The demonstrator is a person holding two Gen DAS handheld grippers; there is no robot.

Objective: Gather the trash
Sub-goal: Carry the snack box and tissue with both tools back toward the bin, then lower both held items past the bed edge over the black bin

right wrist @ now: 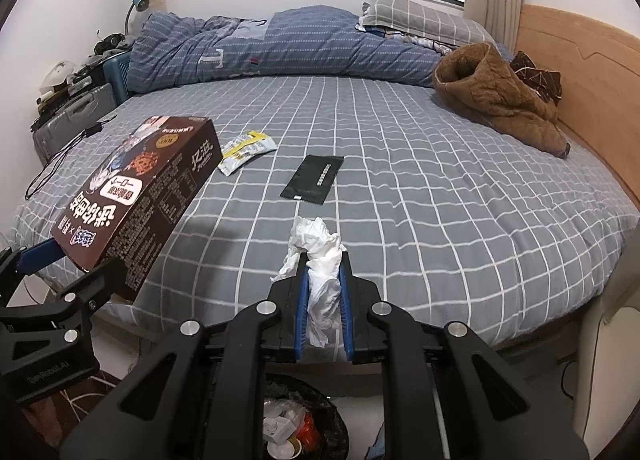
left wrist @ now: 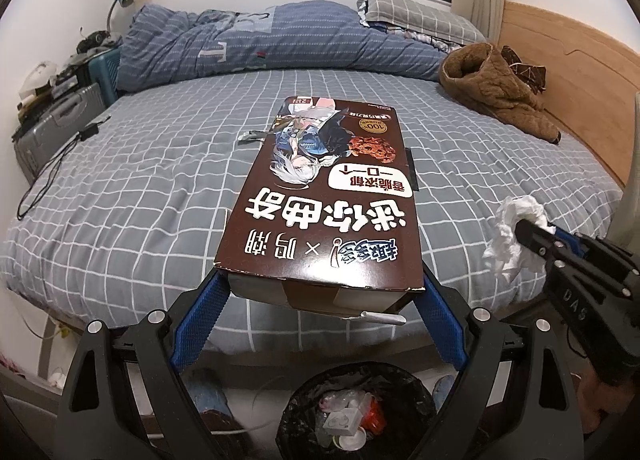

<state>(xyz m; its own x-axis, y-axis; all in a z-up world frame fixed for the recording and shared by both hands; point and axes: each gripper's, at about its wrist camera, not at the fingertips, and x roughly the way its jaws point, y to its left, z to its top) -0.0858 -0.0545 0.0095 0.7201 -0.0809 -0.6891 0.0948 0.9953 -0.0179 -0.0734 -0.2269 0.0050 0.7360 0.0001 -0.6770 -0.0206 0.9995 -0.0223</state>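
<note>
My left claw (left wrist: 324, 280) is spread wide and clamped on the near end of the box (left wrist: 320, 195), one blue finger on each side, so the box juts out above the bed (left wrist: 140, 163) near its front edge. My right claw (right wrist: 323, 260) is pressed together on a crumpled tissue (right wrist: 316, 244), which bulges out past the fingertips and trails down between the pads. From the left camera I see that tissue off to the right of the box, the two held well apart.

Below both claws, on the floor just in front of the bed's front edge, stands the bin (left wrist: 400, 384) with a black liner, already holding wrappers and small cups.

A yellow wrapper (right wrist: 248, 149) and a flat black packet (right wrist: 314, 177) lie on the bed toward its middle, near each other. A brown garment (right wrist: 496, 99) is heaped at the right edge by the headboard (right wrist: 592, 99), and a blue duvet (right wrist: 280, 47) is rolled along the far edge.
</note>
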